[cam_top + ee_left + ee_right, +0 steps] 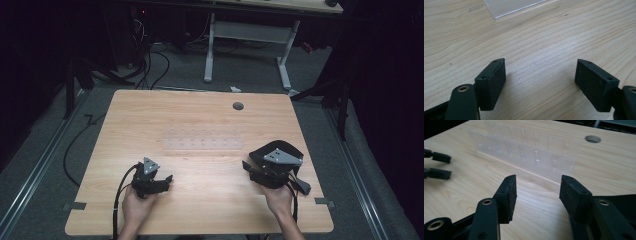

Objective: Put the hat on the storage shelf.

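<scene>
From the high view, the whole wooden bench (200, 165) lay visible, with a clear plastic rack (204, 141) lying flat near its middle, a round grommet hole (238, 106) beyond it, and a second desk's white legs (285, 60) on the floor behind. The left gripper (167, 179) and right gripper (247, 166) rested near the front edge, each held by a hand, well apart from each other and short of the rack. The right gripper view alone revealed the rack's rows of shallow cells (524, 152), translucent and faintly glinting, just ahead of its fingers (507, 195), which stood apart and held nothing. The left gripper view caught only a rack corner (509, 6); its fingers (491, 82) were spread wide over bare wood.
</scene>
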A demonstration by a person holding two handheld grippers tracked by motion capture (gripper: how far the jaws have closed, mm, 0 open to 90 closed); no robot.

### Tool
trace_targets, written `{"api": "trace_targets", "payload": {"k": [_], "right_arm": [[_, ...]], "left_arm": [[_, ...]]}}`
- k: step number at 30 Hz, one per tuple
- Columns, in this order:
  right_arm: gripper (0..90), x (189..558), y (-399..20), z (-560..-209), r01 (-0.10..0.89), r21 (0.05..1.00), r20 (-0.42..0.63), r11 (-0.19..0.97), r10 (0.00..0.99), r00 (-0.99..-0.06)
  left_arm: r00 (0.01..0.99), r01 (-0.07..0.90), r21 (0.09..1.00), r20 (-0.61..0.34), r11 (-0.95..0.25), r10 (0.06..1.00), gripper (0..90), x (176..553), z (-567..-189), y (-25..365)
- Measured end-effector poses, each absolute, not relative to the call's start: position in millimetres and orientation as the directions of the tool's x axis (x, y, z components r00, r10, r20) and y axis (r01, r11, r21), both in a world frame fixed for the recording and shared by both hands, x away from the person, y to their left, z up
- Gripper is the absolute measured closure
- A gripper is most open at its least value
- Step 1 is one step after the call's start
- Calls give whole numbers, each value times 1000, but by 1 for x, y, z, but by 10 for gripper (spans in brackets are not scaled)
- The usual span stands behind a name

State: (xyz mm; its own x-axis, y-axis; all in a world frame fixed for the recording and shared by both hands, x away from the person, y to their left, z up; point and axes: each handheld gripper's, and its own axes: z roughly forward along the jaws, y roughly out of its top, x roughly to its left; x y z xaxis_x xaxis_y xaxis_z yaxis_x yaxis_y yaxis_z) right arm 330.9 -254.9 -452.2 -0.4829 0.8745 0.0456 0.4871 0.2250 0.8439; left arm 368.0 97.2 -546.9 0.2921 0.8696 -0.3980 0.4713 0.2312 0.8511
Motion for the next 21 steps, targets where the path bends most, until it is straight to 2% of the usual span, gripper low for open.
{"api": "trace_targets", "payload": {"k": [12, 21], "right_arm": [[460, 352, -284, -443, 502, 848, 44, 170, 921, -386], [459, 354, -299, -449, 509, 846, 31, 159, 938, -345]], "left_arm": [[290, 470, 853, -392, 227, 873, 259, 370, -547, 97], [287, 469, 853, -393, 229, 874, 261, 370, -547, 97]]}}
